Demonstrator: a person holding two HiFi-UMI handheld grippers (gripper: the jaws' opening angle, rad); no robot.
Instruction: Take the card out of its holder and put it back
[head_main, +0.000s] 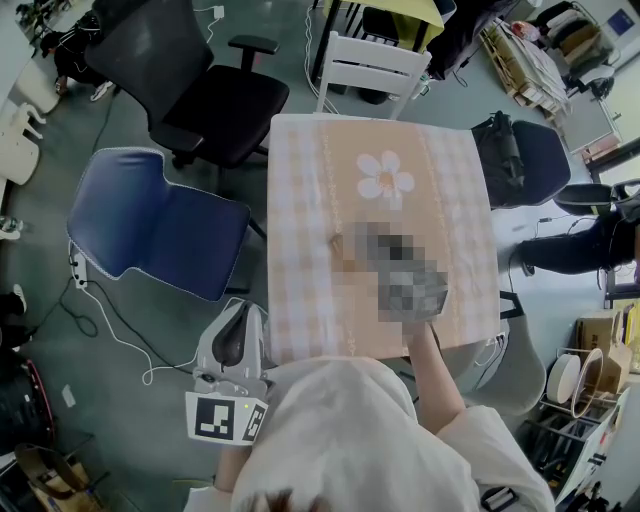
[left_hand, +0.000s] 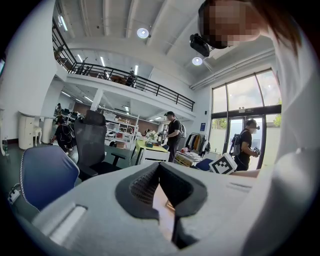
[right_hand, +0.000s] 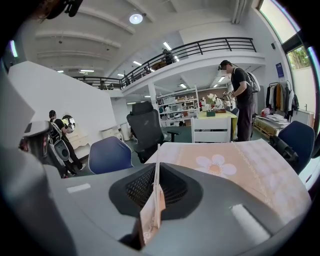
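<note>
My right gripper (right_hand: 157, 166) is shut on a thin, peach-patterned card holder (right_hand: 151, 217), seen edge-on. A white card edge (right_hand: 156, 160) stands up from it between the pads. In the head view this gripper is over the middle of the table (head_main: 300, 180), mostly hidden by a blurred patch; a small tan end (head_main: 338, 245) shows at the patch's left. My left gripper (head_main: 243, 310) hangs off the table's near left corner, beside my body. In the left gripper view its tips (left_hand: 159, 166) meet with nothing between them.
The table carries a peach checked cloth with a white flower (head_main: 385, 180). Round it stand a blue chair (head_main: 150, 225), a black office chair (head_main: 200, 90), a white chair (head_main: 370, 65) and another dark chair (head_main: 535, 160). People stand far behind (right_hand: 240, 100).
</note>
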